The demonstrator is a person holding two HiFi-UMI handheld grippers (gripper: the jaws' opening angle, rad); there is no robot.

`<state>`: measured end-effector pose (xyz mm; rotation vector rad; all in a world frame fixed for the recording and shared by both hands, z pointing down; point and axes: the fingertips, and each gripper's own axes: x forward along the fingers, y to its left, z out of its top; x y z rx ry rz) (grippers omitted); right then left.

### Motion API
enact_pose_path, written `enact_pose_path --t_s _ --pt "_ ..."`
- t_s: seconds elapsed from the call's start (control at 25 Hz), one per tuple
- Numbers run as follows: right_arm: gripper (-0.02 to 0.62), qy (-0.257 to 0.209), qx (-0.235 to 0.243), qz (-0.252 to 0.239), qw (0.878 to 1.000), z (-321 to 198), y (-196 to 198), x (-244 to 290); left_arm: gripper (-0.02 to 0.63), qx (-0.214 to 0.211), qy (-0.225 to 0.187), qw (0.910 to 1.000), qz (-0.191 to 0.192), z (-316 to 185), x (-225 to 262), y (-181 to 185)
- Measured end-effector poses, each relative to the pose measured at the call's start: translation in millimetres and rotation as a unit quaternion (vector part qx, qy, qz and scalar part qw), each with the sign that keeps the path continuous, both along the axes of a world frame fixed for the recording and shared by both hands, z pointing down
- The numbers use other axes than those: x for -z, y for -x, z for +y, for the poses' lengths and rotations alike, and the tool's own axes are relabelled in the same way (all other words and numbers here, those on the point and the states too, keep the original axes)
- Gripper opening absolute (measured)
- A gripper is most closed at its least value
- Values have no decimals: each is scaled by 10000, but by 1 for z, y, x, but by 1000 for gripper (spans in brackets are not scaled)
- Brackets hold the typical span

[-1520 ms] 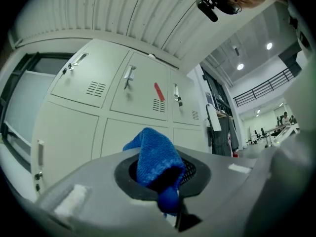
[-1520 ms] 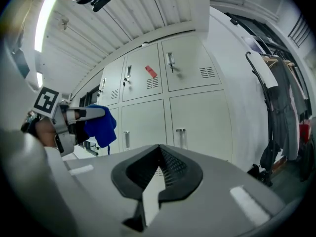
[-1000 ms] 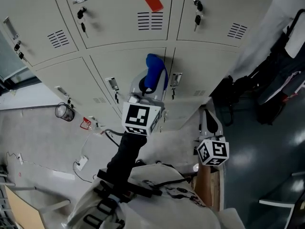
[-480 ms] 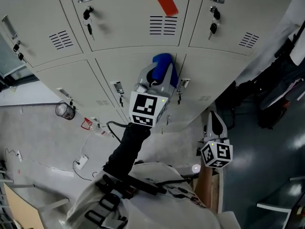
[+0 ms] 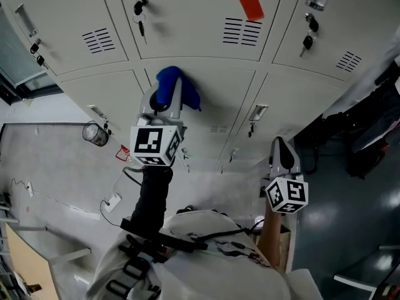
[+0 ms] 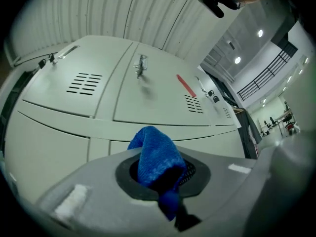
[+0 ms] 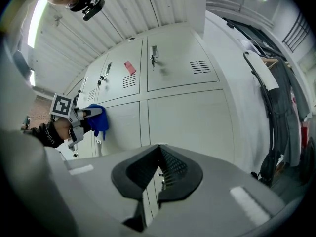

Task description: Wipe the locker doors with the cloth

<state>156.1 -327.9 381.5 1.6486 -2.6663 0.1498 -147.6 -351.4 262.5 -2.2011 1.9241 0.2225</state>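
Cloth (image 6: 155,154), blue and bunched, was pinched in the left claw (image 5: 165,100), its jaws closed on the middle of the wad with a loose tail hanging below them. In the head view it appeared pressed against the upper left part of a lower-row locker door (image 5: 219,108), close beside the vertical seam with the neighbouring door. The likeliest trouble from there was the cloth creeping out of the grip as it dragged over the painted metal, so that the claw's hard tips rubbed the door instead. The hanging tail could also catch on the latch (image 5: 257,112) of the next door, or on a key (image 5: 139,10) hanging in the row above, if a stroke ran that far. With so small a wad, narrow strips of door might go unwiped. The left arm, in a dark sleeve (image 5: 152,195), reached forward and up to the door, with the marker cube (image 5: 155,145) facing the camera. The right claw (image 7: 158,169) hung low at the person's right, well apart from the cloth, its jaws pressed together on nothing and pointed toward the lockers.
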Motion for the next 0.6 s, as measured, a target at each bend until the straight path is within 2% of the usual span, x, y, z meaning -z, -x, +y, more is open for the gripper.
enact_pose_path --t_s 0.16,0.32,0.44,0.6 --pt "2 -26 149 -45 9999 -4 15 0 34 309 -20 9995 28 11 -1 41" --pt "0 -69 220 -68 9997 -4 22 3 34 336 -45 9994 107 17 0 50" --pt "1 -73 233 -61 9997 -2 23 2 35 18 -99 9995 291 27 4 24" --pt "1 -31 147 -36 9999 4 16 -2 35 -698 10 9964 476 29 -5 -44"
